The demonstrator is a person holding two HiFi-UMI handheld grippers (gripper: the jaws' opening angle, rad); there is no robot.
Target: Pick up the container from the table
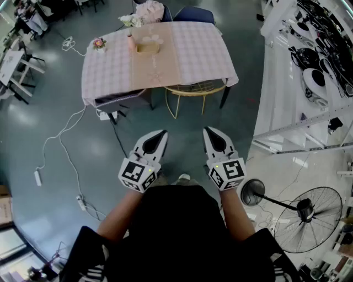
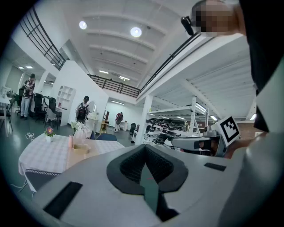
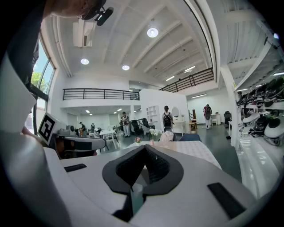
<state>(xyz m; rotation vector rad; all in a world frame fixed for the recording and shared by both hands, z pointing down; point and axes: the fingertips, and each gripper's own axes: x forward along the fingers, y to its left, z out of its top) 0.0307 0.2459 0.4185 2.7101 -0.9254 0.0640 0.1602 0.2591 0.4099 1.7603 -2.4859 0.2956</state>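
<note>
The container (image 1: 148,46), a low tan box, sits on the far part of a table (image 1: 187,55) covered with a pink checked cloth. A pink bottle (image 1: 131,42) stands just left of it. Both grippers hang over the floor, well short of the table's near edge. My left gripper (image 1: 161,134) is shut with nothing in it, and my right gripper (image 1: 208,131) beside it is shut and empty too. In the left gripper view the container (image 2: 81,148) shows far off, left of the closed jaws. In the right gripper view the jaws hide the container.
A wire chair (image 1: 194,91) stands tucked under the table's near edge, and padded chairs (image 1: 196,14) behind it. White shelving (image 1: 287,82) runs along the right. A floor fan (image 1: 309,217) stands at lower right. A cable with a power strip (image 1: 37,177) lies on the floor at left.
</note>
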